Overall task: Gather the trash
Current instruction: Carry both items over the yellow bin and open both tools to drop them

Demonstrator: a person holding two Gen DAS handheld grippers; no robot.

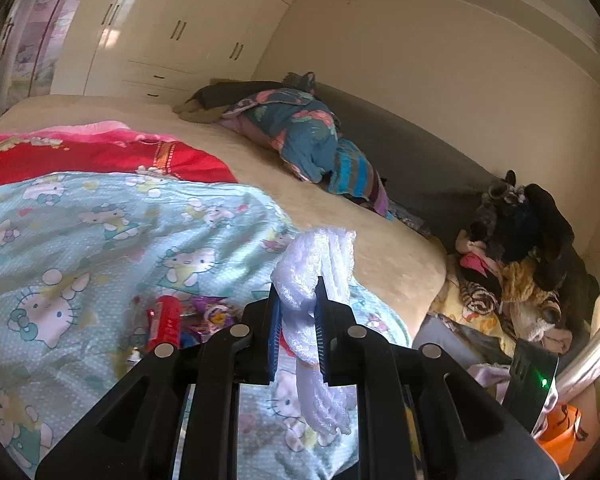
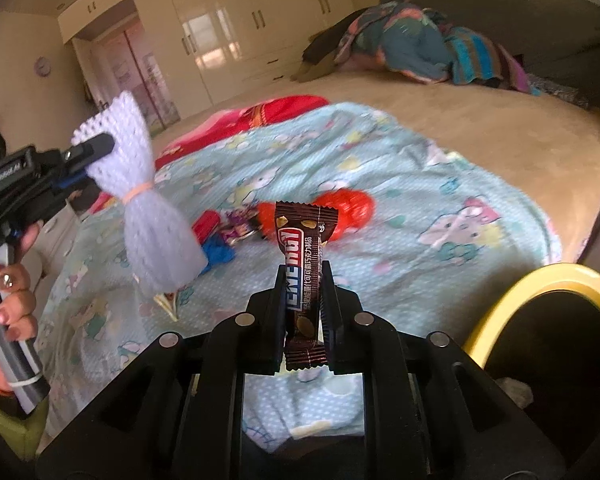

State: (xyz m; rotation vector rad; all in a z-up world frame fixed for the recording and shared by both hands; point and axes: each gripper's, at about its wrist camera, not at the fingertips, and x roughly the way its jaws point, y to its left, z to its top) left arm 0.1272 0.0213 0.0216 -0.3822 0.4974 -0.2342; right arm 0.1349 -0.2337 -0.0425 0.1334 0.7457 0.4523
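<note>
Left tool (image 1: 298, 308): my left tool is closed on a white foam net (image 1: 314, 276), pinched near the upper part; the rest hangs down under the jaws.
White foam net, handling: I judge it very light and soft, easy to squash. It is bound in the middle with a rubber band (image 2: 138, 193), and this waist seems the surest place to take hold.
Blanket (image 1: 80, 232): the light blue cartoon blanket lies on the bed (image 1: 340, 216) and carries the remaining trash.
Remaining trash: a red tube (image 2: 206, 224), a purple wrapper (image 2: 240, 226), a blue piece (image 2: 218, 254) and an orange-red net (image 2: 350, 210) lie close together in the middle of the blanket.
Right tool (image 2: 304, 292): my right tool is closed on a brown candy wrapper (image 2: 305, 256), held upright, gripped around its lower half.
Brown candy wrapper, handling: I judge it light, thin and slippery; a grip across the flat body is better than on the crimped end.
Bin (image 2: 496, 312): a yellow-rimmed bin stands just to the right of the right tool, beside the bed.
Step in hand: I think both pieces are now ready to go to the bin.
</note>
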